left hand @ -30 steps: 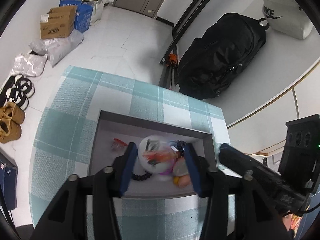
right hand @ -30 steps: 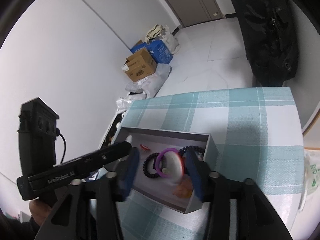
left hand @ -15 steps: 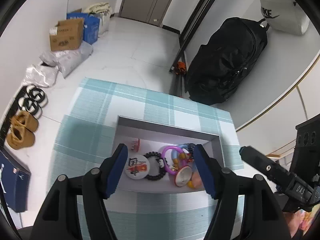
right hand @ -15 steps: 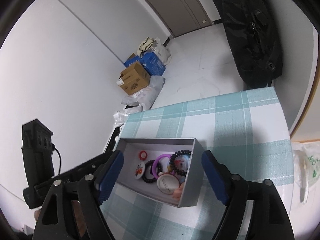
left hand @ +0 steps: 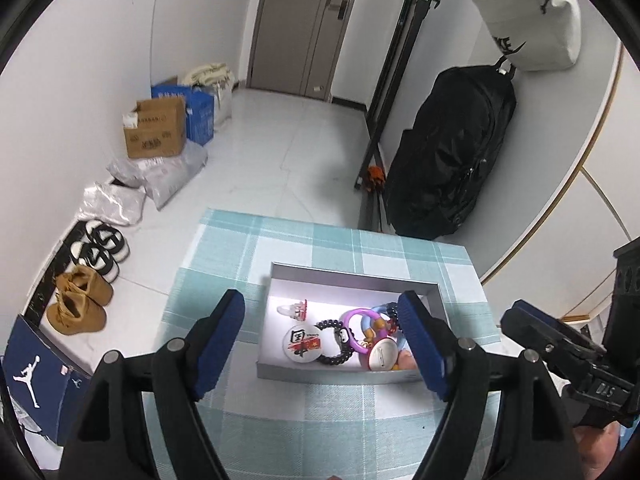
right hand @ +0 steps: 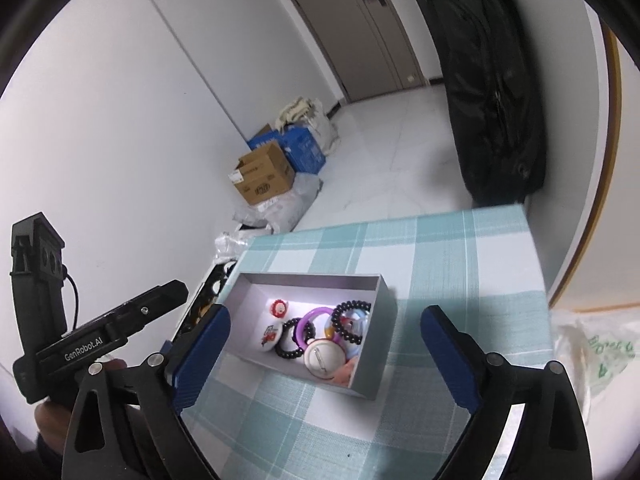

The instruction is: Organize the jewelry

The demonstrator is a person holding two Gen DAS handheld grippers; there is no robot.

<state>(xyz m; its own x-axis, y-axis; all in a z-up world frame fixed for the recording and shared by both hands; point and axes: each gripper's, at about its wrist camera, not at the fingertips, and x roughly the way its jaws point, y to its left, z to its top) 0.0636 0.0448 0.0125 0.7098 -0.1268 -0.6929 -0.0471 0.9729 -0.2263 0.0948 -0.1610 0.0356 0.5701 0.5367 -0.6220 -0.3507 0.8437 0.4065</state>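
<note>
Now both grippers, left [left hand: 322, 344] and right [right hand: 326, 354], hover with jaws just opened wide, nothing between them. Beyond them, the box [left hand: 352, 276] on the surface [left hand: 320, 412] holds badges [left hand: 302, 343], bracelets [right hand: 350, 320] and a ring [right hand: 279, 307].

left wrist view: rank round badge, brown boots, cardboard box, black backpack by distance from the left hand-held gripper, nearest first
1. Round badge, in the grey tray between the fingers.
2. Brown boots, floor, left.
3. Cardboard box and black backpack, far left and far right: too close to call.
</note>
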